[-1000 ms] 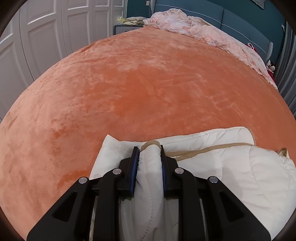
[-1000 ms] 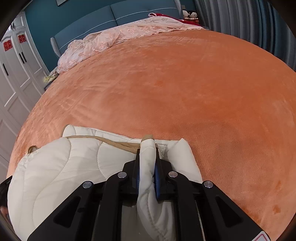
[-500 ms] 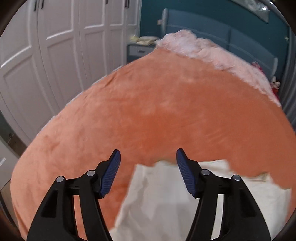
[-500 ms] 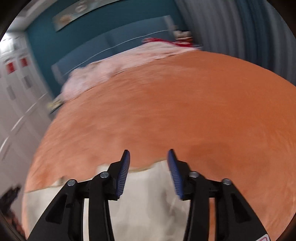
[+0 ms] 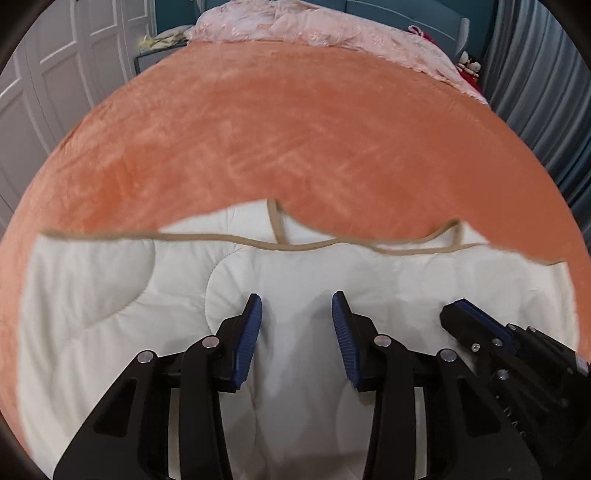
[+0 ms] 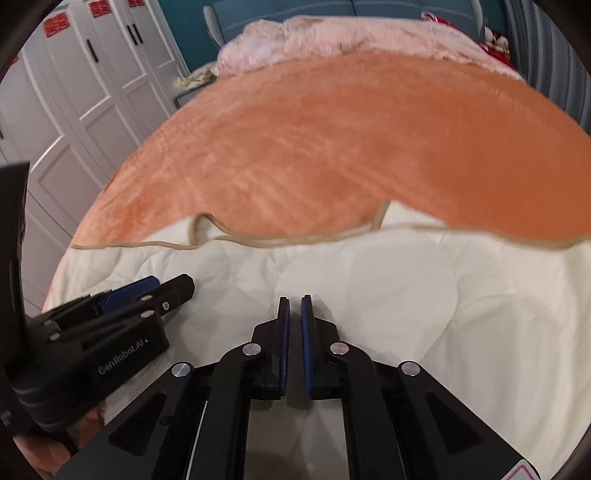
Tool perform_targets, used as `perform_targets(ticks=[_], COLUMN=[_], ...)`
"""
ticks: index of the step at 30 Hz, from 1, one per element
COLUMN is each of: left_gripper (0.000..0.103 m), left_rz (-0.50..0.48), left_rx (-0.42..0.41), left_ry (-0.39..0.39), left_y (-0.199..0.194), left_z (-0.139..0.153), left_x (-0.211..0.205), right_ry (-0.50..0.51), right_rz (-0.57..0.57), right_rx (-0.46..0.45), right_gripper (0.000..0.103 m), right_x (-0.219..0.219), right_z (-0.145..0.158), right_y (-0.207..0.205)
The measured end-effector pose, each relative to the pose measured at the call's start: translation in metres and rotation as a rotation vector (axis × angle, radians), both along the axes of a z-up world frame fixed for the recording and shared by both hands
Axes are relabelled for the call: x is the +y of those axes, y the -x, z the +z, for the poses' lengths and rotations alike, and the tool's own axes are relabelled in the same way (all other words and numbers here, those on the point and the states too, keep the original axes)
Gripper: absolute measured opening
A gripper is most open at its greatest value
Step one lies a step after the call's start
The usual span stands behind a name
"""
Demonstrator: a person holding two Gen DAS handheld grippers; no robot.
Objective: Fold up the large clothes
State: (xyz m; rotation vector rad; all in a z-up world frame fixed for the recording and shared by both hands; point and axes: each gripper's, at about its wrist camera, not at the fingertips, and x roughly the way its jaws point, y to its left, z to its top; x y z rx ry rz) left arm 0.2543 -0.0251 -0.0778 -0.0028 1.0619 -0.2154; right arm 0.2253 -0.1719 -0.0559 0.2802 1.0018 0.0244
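Observation:
A cream quilted garment (image 5: 147, 295) with tan edge trim lies folded flat on the orange bedspread (image 5: 295, 129); it also shows in the right wrist view (image 6: 443, 295). My left gripper (image 5: 296, 306) is open and empty, hovering over the garment's middle; it also shows in the right wrist view (image 6: 155, 291). My right gripper (image 6: 294, 306) is nearly shut with nothing between its pads, just above the garment; it also shows in the left wrist view (image 5: 476, 325), close to the right of the left gripper.
A pink blanket (image 5: 314, 29) is heaped at the head of the bed by the blue headboard. White wardrobe doors (image 6: 92, 92) stand to the left, with a small nightstand (image 5: 159, 48) beside them. Grey curtains (image 5: 546, 92) hang on the right.
Both grippers have let go of the garment folds they pinched a second ago and pulled back over it. The right jaws, open half a second ago, have closed again. The garment now lies flat.

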Motion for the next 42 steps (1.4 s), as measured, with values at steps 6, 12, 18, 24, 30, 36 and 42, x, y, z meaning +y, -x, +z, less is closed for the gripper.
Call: perform_targets(ticks=[6,12,18,24,30,36,42], left_gripper=[0.038,0.039,0.039,0.039,0.04,0.041,0.044], left_rz=[0.0,-0.001,0.002,0.008,0.015,0.026,0.08], left_rx=[-0.044,-0.092,-0.113,-0.126,-0.133,-0.136,-0.094], left_ry=[-0.053,-0.096,-0.118,-0.122,-0.118,-0.119,0.106], left_y=[-0.002,0.001,0.002,0.001,0.0,-0.003,0.012], left_z=[-0.019,-0.022,-0.025,-0.026,-0.028,-0.028,0.005], left_x=[-0.013,-0.018,-0.024,-0.026,-0.026,-0.027,0.014], right_ry=[0.01,0.022,-0.003,-0.017,-0.027,-0.043,-0.027], right_rz=[-0.011,-0.016,-0.024,-0.031,-0.041,-0.054,-0.253], right_rx=[0.014,-0.011,-0.023,-0.03,-0.038,-0.052,-0.194], right_gripper=[0.001,0.001,0.0,0.0,0.0,0.0,0.017], right_x=[0.007,0.009,0.005,0.004,0.004,0.0,-0.022], right_z=[-0.023,-0.029,-0.033,-0.036,-0.039,-0.04,0.012], right_y=[-0.006,-0.006,-0.009,-0.012,-0.016,-0.02,0.028])
